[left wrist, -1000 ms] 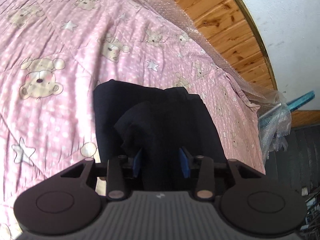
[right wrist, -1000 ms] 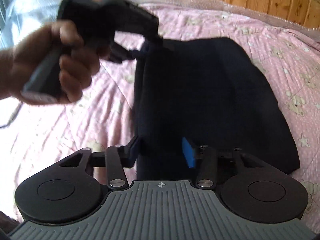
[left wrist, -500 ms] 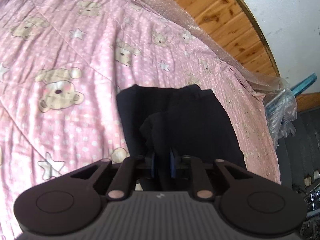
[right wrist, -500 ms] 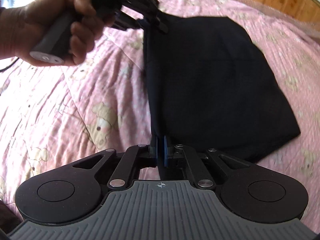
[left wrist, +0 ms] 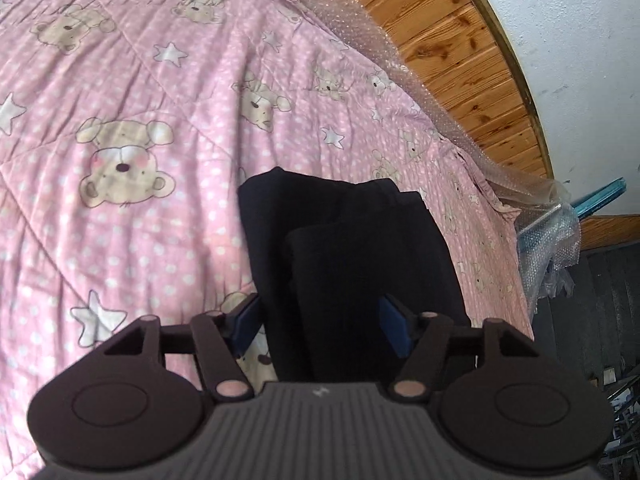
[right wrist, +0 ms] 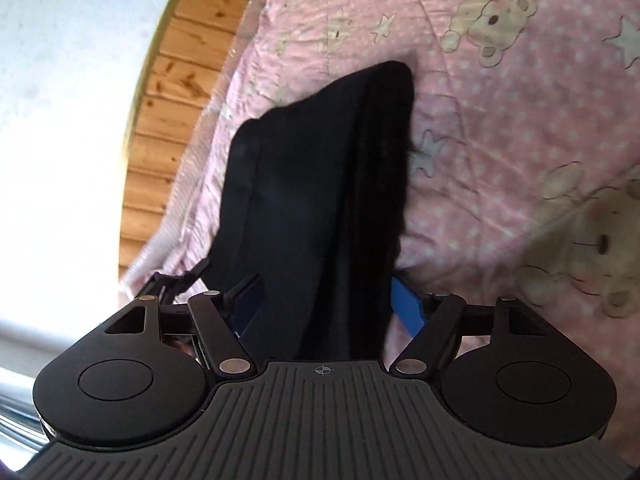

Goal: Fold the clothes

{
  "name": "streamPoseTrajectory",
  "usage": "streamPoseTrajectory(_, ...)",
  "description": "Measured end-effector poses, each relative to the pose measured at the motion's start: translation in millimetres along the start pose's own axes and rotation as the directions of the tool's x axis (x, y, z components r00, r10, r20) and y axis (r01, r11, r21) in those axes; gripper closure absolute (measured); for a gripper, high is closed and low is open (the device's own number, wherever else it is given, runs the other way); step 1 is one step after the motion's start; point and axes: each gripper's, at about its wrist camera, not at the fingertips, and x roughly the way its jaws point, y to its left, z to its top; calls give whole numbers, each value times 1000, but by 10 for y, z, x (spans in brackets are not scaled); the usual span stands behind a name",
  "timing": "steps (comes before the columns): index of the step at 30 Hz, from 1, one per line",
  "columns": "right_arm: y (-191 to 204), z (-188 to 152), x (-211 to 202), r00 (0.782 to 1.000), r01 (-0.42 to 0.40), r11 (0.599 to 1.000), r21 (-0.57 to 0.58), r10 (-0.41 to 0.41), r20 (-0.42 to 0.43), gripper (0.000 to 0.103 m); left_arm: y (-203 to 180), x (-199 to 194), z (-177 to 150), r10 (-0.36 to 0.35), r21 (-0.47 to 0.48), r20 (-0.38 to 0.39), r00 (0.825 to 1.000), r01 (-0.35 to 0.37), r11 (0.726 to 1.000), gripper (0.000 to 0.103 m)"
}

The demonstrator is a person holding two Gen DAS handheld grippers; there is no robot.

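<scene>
A black garment [left wrist: 360,264] lies folded in layers on the pink bear-print bedspread [left wrist: 160,92]. My left gripper [left wrist: 320,326] is over its near end. Its jaws are opening, and the cloth runs between the blue pads [left wrist: 394,330] without being pinched. The right wrist view is rolled sideways and shows the same garment [right wrist: 312,200] as a long dark fold. My right gripper [right wrist: 328,308] straddles its near end, jaws also opening, and its pads [right wrist: 408,312] stand clear of the cloth. A black part of the left gripper [right wrist: 176,280] shows at that fold's left side.
A wooden headboard [left wrist: 460,48] edged with bubble wrap borders the bed, with a white wall behind it. A bubble-wrapped bundle [left wrist: 548,248] stands past the bed's corner beside dark stairs. The bedspread [right wrist: 520,140] stretches wide around the garment.
Half a second ago both grippers were shut on the garment's edge; now both sets of jaws stand apart. The right gripper has swung round and rolled. The garment has settled flat.
</scene>
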Motion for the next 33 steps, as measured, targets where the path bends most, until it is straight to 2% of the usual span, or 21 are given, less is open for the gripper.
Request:
streamPoseTrajectory(2, 11, 18, 57, 999, -45, 998, 37, 45, 2, 31, -18, 65, 46, -2, 14, -11, 1000, 2, 1000, 28)
streamPoseTrajectory(4, 42, 24, 98, 999, -46, 998, 36, 46, 6, 31, -53, 68, 67, 13, 17, -9, 1000, -13, 1000, 33)
streamPoseTrajectory(5, 45, 44, 123, 999, -34, 999, 35, 34, 4, 37, -70, 70, 77, 21, 18, -9, 1000, -20, 1000, 53)
streamPoseTrajectory(6, 62, 58, 168, 1000, -22, 999, 28, 22, -2, 49, -78, 71, 79, 26, 12, -17, 1000, -26, 1000, 75)
streamPoseTrajectory(7, 100, 79, 198, 1000, -7, 1000, 10, 7, -11, 80, -86, 73, 81, 32, 5, -25, 999, -32, 999, 76)
streamPoseTrajectory(9, 189, 143, 203, 999, 26, 999, -38, -27, -28, 89, -125, 41, 87, 33, 3, -26, 999, -33, 999, 87)
streamPoseTrajectory(11, 332, 209, 160, 998, 47, 993, -112, -52, -44, 92, -199, -16, 87, 32, 10, -18, 999, -31, 999, 89)
streamPoseTrajectory(15, 610, 410, 49, 994, 42, 966, -256, -66, -85, 94, -349, -213, 11, 32, -11, 25, 999, -32, 999, 91)
streamPoseTrajectory(19, 852, 805, -137, 984, 14, 900, -435, -90, -156, 95, -512, -612, -387, 11, -62, 64, 998, -7, 998, 91)
streamPoseTrajectory(22, 784, 1102, -267, 959, 37, 837, -547, -183, -215, 95, -421, -626, -836, 29, -106, 22, 999, -26, 994, 88)
streamPoseTrajectory(24, 512, 1172, -235, 935, 119, 849, -514, -270, -229, 87, -247, -495, -1015, 85, -151, -9, 996, -85, 985, 83)
streamPoseTrajectory(25, 401, 1172, -229, 922, 178, 849, -497, -320, -217, 73, -170, -445, -1094, 108, -169, -22, 994, -110, 979, 80)
streamPoseTrajectory(26, 396, 1132, -295, 924, 225, 841, -492, -344, -166, 69, -181, -528, -1083, 98, -153, 3, 995, -96, 984, 81)
streamPoseTrajectory(28, 509, 1022, -528, 943, 283, 829, -482, -332, -18, 69, -209, -693, -1060, 77, -117, 51, 996, -71, 991, 80)
streamPoseTrajectory(30, 714, 890, -713, 950, 307, 812, -497, -291, 111, 70, -331, -877, -1007, 64, -37, 103, 993, -60, 997, 79)
streamPoseTrajectory(31, 827, 833, -741, 953, 302, 801, -517, -263, 150, 70, -398, -923, -981, 52, 3, 114, 992, -53, 999, 79)
streamPoseTrajectory(33, 1094, 796, -595, 958, 287, 757, -587, -236, 164, 70, -538, -884, -938, -9, 73, 98, 995, 2, 997, 78)
